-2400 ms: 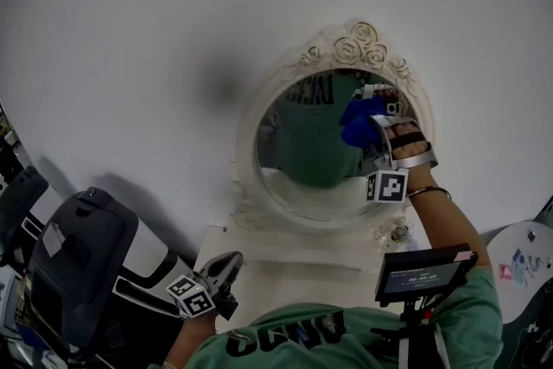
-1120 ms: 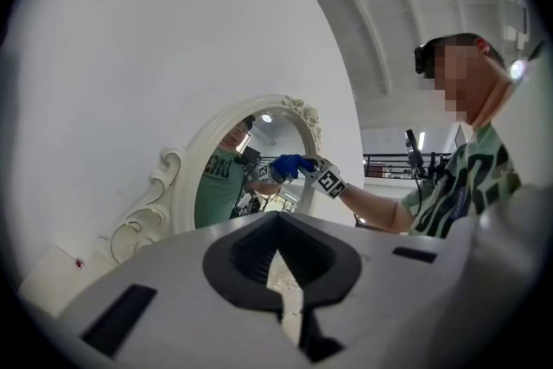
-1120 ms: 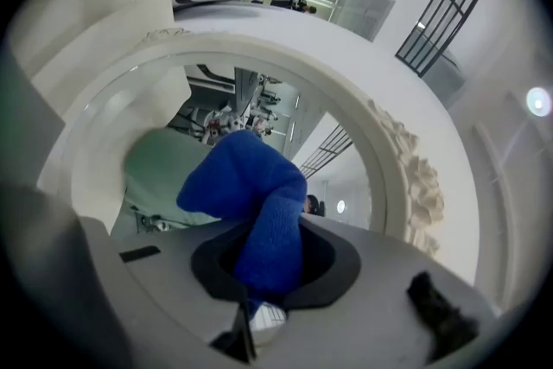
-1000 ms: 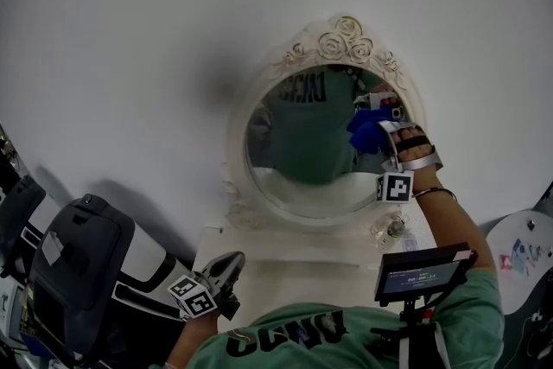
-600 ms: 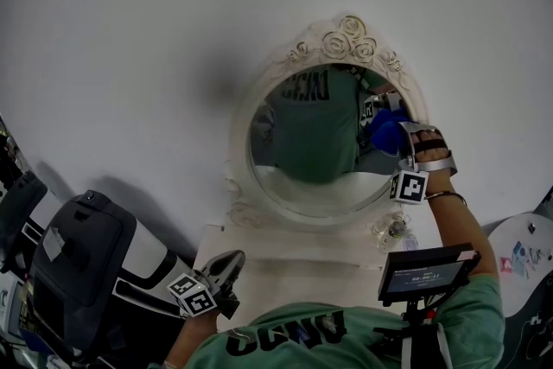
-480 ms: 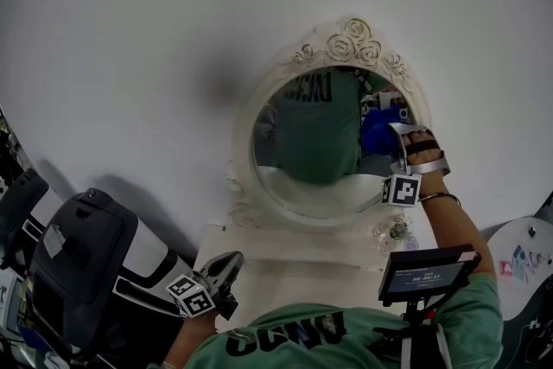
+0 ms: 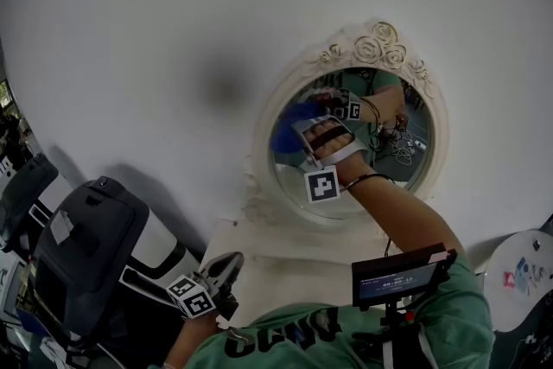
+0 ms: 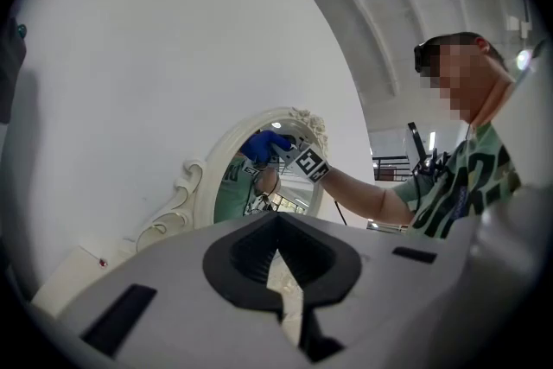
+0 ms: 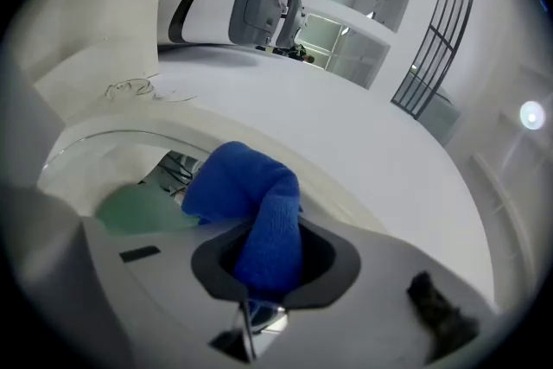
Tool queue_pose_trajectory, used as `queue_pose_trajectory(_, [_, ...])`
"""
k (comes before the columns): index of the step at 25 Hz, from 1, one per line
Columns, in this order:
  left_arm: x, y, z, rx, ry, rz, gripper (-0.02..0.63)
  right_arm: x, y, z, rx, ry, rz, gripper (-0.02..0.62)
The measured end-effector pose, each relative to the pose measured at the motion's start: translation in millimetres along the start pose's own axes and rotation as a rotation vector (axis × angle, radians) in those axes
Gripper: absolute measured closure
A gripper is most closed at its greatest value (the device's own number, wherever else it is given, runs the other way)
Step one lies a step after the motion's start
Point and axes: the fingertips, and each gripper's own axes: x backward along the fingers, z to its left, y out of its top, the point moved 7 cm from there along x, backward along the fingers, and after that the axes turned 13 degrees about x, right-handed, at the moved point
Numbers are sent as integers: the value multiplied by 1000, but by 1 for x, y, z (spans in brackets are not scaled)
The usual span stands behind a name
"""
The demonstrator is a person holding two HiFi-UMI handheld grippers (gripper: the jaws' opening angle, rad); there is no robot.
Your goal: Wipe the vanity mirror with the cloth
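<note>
The oval vanity mirror [image 7: 403, 132] in a white carved frame stands against the white wall. My right gripper [image 7: 301, 127] is shut on a blue cloth [image 7: 292, 115] and presses it to the left part of the glass. In the right gripper view the cloth [image 9: 252, 196] bulges out between the jaws of the right gripper [image 9: 266, 265], against the mirror's rim [image 9: 112, 141]. My left gripper [image 7: 226, 265] hangs low over the vanity top, shut and empty. Its own view shows the left gripper [image 8: 278, 274], and beyond it the mirror [image 8: 246, 190] and cloth [image 8: 259, 144].
A white vanity top [image 7: 285, 259] lies below the mirror. A black and white machine [image 7: 82, 251] stands at the lower left. A small screen [image 7: 399, 276] sits on a mount at the person's chest. A round white object [image 7: 518, 268] is at the lower right.
My right gripper has carried the cloth across the glass from the mirror's right side to its left side. The left gripper has stayed where it was.
</note>
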Motion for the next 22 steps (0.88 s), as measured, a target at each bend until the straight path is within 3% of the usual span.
queue_pose_trajectory(5, [15,2,6,8,24,-28,606,-26,26,0,-8,34,-36,545])
queue_pose_trajectory(11, [5,2,5,10,12,-9,606,-15,4,14,-36,72,-22,545])
queue_pose_trajectory(16, [-13,1,3,-10,-20,26,606,30,-56,42,-46,104,62,545])
queue_pose_trajectory(22, [-32,-5,-4,8,-54,55,606,105,-152,82,19,137,273,545])
